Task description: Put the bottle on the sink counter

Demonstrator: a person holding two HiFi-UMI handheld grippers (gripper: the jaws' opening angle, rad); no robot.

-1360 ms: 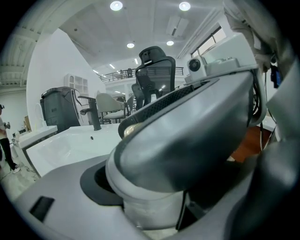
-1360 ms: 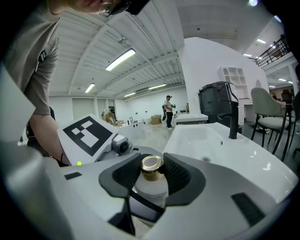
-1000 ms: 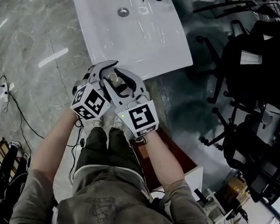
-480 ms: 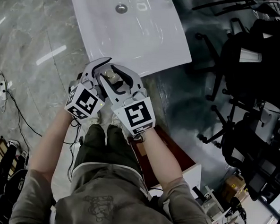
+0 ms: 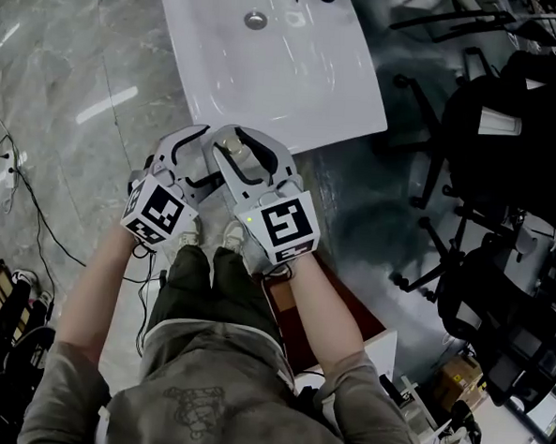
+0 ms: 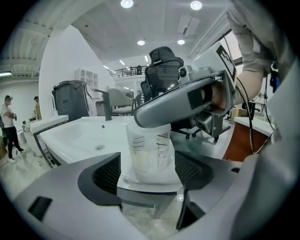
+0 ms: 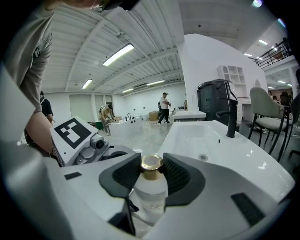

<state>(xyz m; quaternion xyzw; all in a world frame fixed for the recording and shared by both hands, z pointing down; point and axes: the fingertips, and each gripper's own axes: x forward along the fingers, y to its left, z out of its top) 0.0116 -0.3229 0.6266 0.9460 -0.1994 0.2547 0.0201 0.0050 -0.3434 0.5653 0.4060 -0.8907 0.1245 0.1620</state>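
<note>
A translucent bottle with a gold cap is upright at the near edge of the white sink. My right gripper is shut on its neck and cap, with the pads pressing on both sides. Just left of it, my left gripper is open, and the bottle's lower body stands between its fingertips with a thin gap on each side. In the left gripper view a grey finger of the right gripper crosses over the bottle's top. I cannot tell whether the bottle's base rests on the sink's edge.
The basin has a drain and a black faucet at its far side. Black office chairs crowd the right. Cables trail on the marble floor at left. A red-brown panel lies by my right arm. People stand far off.
My left gripper has slid left and back toward me, apart from the right one. The right gripper still holds the bottle at the sink's front edge.
</note>
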